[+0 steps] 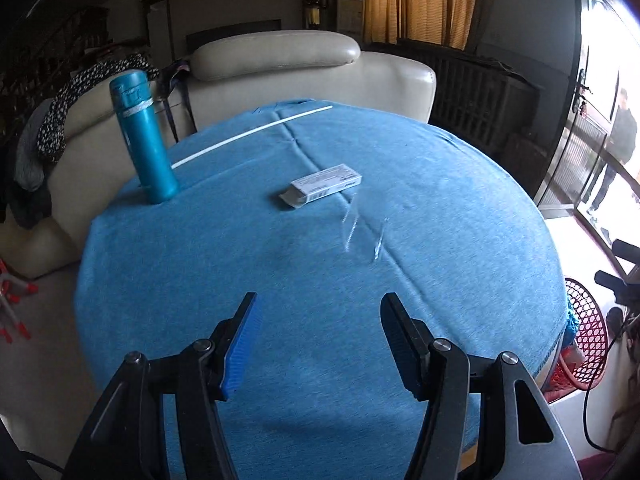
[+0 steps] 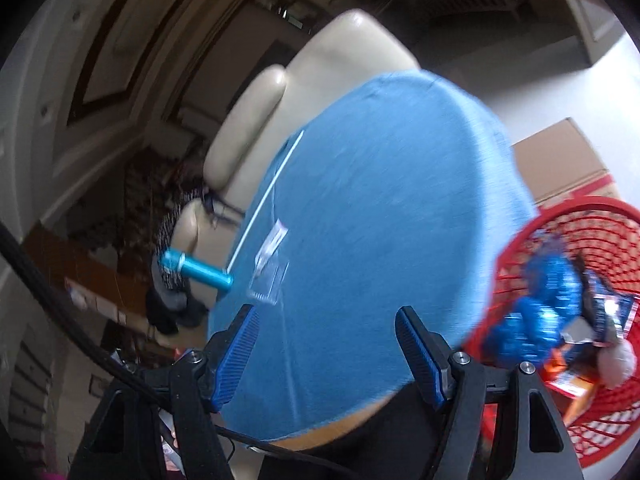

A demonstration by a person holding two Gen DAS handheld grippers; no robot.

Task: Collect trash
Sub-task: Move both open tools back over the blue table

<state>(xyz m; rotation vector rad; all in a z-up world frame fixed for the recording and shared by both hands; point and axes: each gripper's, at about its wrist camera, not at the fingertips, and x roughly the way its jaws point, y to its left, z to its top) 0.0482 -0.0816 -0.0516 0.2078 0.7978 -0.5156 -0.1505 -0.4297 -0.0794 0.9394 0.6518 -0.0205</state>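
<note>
Both tongs are wide open and hold nothing. Left tongs [image 1: 318, 300] hang above the near part of the tabletop [image 1: 240, 264], which has a blue cloth on it. Right tongs [image 2: 326, 314] tilt over the tabletop edge, next to the red basket [image 2: 576, 216]. That basket sits low beside the tabletop, likely so trash can drop in; shiny wrappers [image 2: 548, 312] already lie inside. Trash still on the cloth: a small white box [image 1: 322, 189], a clear plastic wrapper [image 1: 362, 232] just beside it, and a long white straw [image 1: 252, 134]. A blue bottle [image 1: 142, 136] stands at the far left.

Blown-out daylight from the doorway [image 1: 608, 128] — dim interior; right view motion-blurred; fisheye-bent, dark-vignetted edges
</note>
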